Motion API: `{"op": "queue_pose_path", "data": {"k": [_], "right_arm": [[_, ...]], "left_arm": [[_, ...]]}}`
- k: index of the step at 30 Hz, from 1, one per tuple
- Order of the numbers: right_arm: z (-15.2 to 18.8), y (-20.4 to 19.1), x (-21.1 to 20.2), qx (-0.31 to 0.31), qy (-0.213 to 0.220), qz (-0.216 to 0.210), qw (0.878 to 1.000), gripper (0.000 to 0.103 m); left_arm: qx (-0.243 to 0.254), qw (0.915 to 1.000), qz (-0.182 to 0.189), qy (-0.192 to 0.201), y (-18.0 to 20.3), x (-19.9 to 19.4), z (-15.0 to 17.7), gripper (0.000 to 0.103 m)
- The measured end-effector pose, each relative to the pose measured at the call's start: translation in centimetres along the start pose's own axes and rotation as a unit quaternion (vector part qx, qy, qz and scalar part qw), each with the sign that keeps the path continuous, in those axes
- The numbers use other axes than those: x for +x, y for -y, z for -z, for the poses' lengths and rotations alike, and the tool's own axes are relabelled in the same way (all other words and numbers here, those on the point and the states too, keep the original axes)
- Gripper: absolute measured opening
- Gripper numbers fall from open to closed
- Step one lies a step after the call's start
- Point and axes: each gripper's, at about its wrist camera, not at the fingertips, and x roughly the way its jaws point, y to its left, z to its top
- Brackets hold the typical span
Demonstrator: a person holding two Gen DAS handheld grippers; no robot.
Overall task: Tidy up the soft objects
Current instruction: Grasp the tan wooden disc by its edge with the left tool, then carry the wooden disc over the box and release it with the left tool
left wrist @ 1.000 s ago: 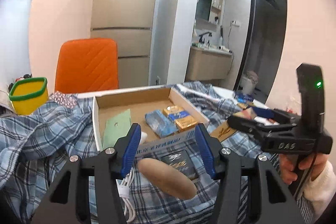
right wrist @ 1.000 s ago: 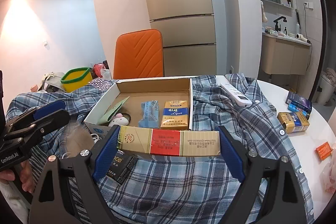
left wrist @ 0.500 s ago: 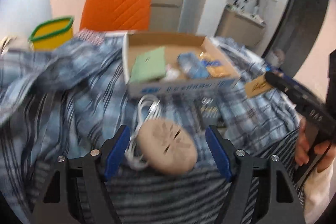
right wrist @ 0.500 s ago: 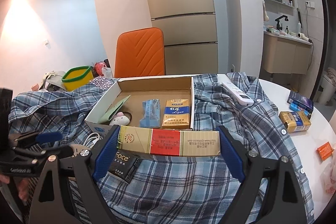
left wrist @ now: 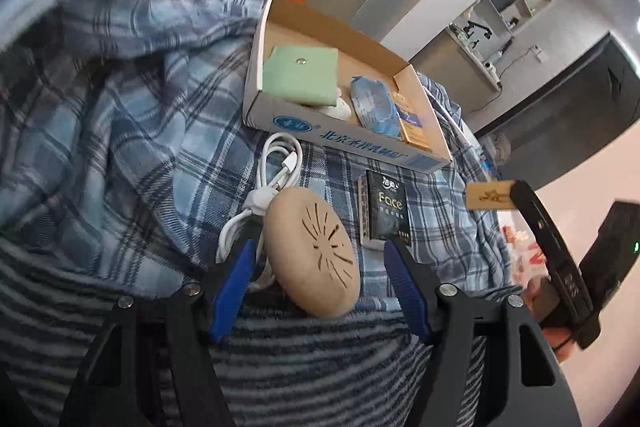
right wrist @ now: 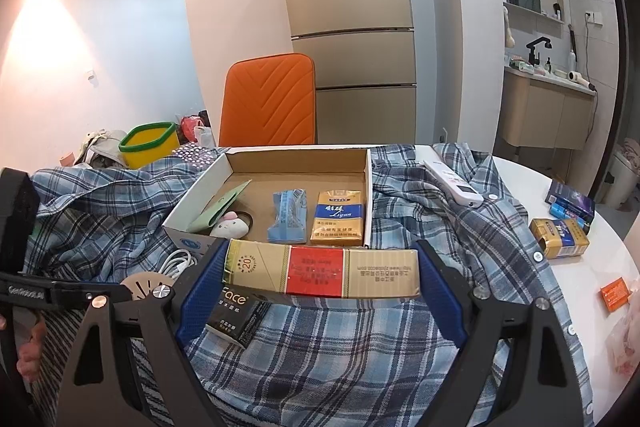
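Observation:
A tan round disc point(left wrist: 312, 251) with cut slots lies tilted on the cloth between the blue pads of my left gripper point(left wrist: 320, 247). The jaws are closing, and a gap still shows at the right pad. A coiled white cable point(left wrist: 276, 167) touches the disc's left edge. My right gripper point(right wrist: 322, 267) is shut on a gold and red carton point(right wrist: 376, 273), held level just in front of the cardboard box point(right wrist: 200, 187). A blue plaid shirt point(right wrist: 360, 347) covers the table under both grippers. A striped cloth point(left wrist: 300, 367) lies nearest me.
The box holds a green pouch point(left wrist: 300, 75), a blue tissue pack point(left wrist: 372, 107) and a gold pack point(right wrist: 338, 221). A black Face pack point(left wrist: 388, 211) lies on the shirt. Also in view: a yellow tub point(right wrist: 150, 143), an orange chair point(right wrist: 268, 99), a white remote point(right wrist: 452, 179), and small packs point(right wrist: 560, 237) near the table's right edge.
My left gripper has tipped downward, rolled and sunk toward the cloth; its jaws widened, then narrowed. The disc now shows its slotted face. The right gripper and carton have not moved.

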Motion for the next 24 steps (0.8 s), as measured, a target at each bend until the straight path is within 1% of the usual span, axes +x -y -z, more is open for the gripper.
{"op": "queue_pose_path", "data": {"k": [1, 3, 4, 6, 8, 10, 11, 13, 14, 15, 18, 20, 23, 24], "right_arm": [[0.0, -0.1, 0.0, -0.002, 0.001, 0.0, 1.0, 0.088], [0.0, -0.1, 0.0, -0.003, 0.0, 0.0, 1.0, 0.088], [0.0, -0.1, 0.0, -0.002, 0.0, 0.0, 1.0, 0.088], [0.0, 0.0, 0.1, 0.0, -0.001, -0.001, 1.0, 0.088], [0.0, 0.0, 0.1, 0.0, -0.001, 0.0, 1.0, 0.088], [0.0, 0.0, 0.1, -0.002, 0.0, 0.0, 1.0, 0.088], [0.0, 0.0, 0.1, -0.003, 0.001, 0.0, 1.0, 0.088], [0.0, 0.0, 0.0, -0.004, 0.002, 0.001, 1.0, 0.088], [0.0, 0.0, 0.0, -0.003, 0.003, 0.001, 1.0, 0.088], [0.0, 0.1, 0.0, -0.002, 0.002, 0.001, 1.0, 0.088], [0.0, 0.2, 0.0, 0.0, 0.002, 0.001, 1.0, 0.088], [0.0, 0.3, -0.1, 0.002, 0.002, 0.0, 1.0, 0.088], [0.0, 0.3, -0.1, 0.0, 0.002, 0.0, 1.0, 0.088], [0.0, 0.3, -0.1, -0.001, 0.003, 0.001, 1.0, 0.088]], "left_arm": [[-0.004, 1.0, 0.008, -0.003, -0.2, 0.3, 0.0, 0.043], [-0.002, 0.9999, 0.008, 0.012, -0.3, 0.2, -0.1, 0.023], [0.012, 0.9995, 0.012, 0.026, 0.1, -0.1, 0.0, 0.02], [0.053, 0.998, 0.005, 0.035, 1.4, -0.5, 0.2, 0.02], [0.096, 0.9939, -0.027, 0.047, 3.3, -0.9, 0.6, 0.019], [0.154, 0.9842, -0.067, 0.057, 5.7, -1.0, 1.3, 0.019], [0.184, 0.9766, -0.094, 0.059, 7.2, -0.8, 1.9, 0.019], [0.212, 0.9679, -0.125, 0.052, 8.8, 0.0, 2.7, 0.019], [0.22, 0.9658, -0.129, 0.047, 9.2, 0.5, 2.9, 0.019], [0.22, 0.966, -0.129, 0.043, 9.3, 1.0, 2.8, 0.02], [0.191, 0.9738, -0.12, 0.028, 8.3, 2.0, 2.4, 0.02], [0.192, 0.9732, -0.123, 0.027, 7.6, 2.7, 2.3, 0.02], [0.204, 0.9715, -0.114, 0.04, 7.5, 2.2, 2.5, 0.018], [0.214, 0.9684, -0.113, 0.061, 7.9, 1.5, 2.7, 0.018]]}}
